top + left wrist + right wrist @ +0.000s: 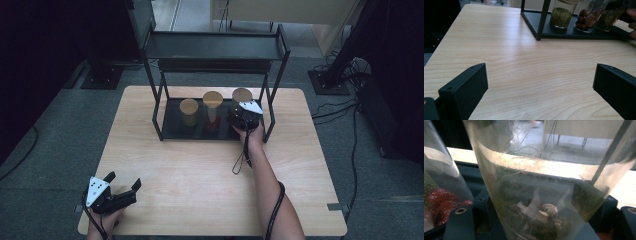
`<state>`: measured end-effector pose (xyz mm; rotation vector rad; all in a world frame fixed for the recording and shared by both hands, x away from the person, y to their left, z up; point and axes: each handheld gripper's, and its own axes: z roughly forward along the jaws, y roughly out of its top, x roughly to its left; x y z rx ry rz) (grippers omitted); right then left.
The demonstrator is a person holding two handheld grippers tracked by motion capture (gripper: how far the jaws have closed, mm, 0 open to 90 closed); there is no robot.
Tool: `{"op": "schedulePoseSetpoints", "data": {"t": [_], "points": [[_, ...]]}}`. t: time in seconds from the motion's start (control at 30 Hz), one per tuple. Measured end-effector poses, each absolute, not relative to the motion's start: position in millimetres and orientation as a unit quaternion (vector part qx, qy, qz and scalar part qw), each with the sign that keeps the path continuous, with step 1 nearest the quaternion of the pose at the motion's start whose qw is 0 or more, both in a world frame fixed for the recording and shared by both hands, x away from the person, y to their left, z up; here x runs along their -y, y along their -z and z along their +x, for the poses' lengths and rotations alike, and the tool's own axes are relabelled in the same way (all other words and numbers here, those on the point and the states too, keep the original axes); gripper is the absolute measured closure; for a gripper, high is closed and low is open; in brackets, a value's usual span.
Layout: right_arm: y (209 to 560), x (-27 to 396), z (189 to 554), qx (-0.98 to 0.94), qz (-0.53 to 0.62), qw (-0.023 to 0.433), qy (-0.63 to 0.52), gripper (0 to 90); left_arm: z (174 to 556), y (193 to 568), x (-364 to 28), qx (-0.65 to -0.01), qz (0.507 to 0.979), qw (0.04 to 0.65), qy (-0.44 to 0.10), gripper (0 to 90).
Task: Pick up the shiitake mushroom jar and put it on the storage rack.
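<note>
Three cork-lidded glass jars stand on the lower shelf of a black rack [172, 131]. The left jar [189, 112] holds green beans, the middle jar [212, 109] red dried fruit. The right jar [242, 96], clear with pale dried pieces at its bottom [536, 182], sits between the jaws of my right gripper [243, 114] [534, 220], which is shut on its lower part. My left gripper [124, 180] [540, 75] rests near the table's front left corner, jaws wide open over bare wood. Far off in the left gripper view are the bean jar [561, 16], fruit jar [586, 20] and held jar [610, 16].
The rack's upper shelf [215, 46] hangs above the jars, and its posts [270, 117] stand close beside my right gripper. The wooden table [200, 185] stretches wide between rack and front edge. A cable [245, 155] trails from the right gripper.
</note>
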<state>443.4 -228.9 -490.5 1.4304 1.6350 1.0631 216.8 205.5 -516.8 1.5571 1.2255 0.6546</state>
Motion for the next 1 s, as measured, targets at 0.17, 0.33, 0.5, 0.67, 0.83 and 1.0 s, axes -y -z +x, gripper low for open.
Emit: {"op": "schedulePoseSetpoints", "data": {"t": [0.17,0.33,0.5,0.67,0.83,1.0], "points": [[490,228,444,-0.633,0.554,0.353,-0.408,24.6,217,517,-205,-0.508,0.645,0.503,-0.271,0.0],[490,230,445,-0.637,0.552,0.351,-0.408,24.6,217,517,-205,-0.508,0.645,0.502,-0.271,0.0],[488,231,451,-0.638,0.555,0.348,-0.404,24.6,217,517,-206,-0.512,0.643,0.501,-0.271,0.0],[488,232,457,-0.637,0.560,0.348,-0.400,24.6,217,517,-206,-0.513,0.642,0.502,-0.270,0.0],[489,233,455,-0.634,0.560,0.349,-0.404,24.2,218,517,-206,-0.515,0.641,0.501,-0.269,0.0],[492,237,451,-0.627,0.566,0.343,-0.411,13.0,218,517,-206,-0.514,0.643,0.500,-0.270,0.0]]}}
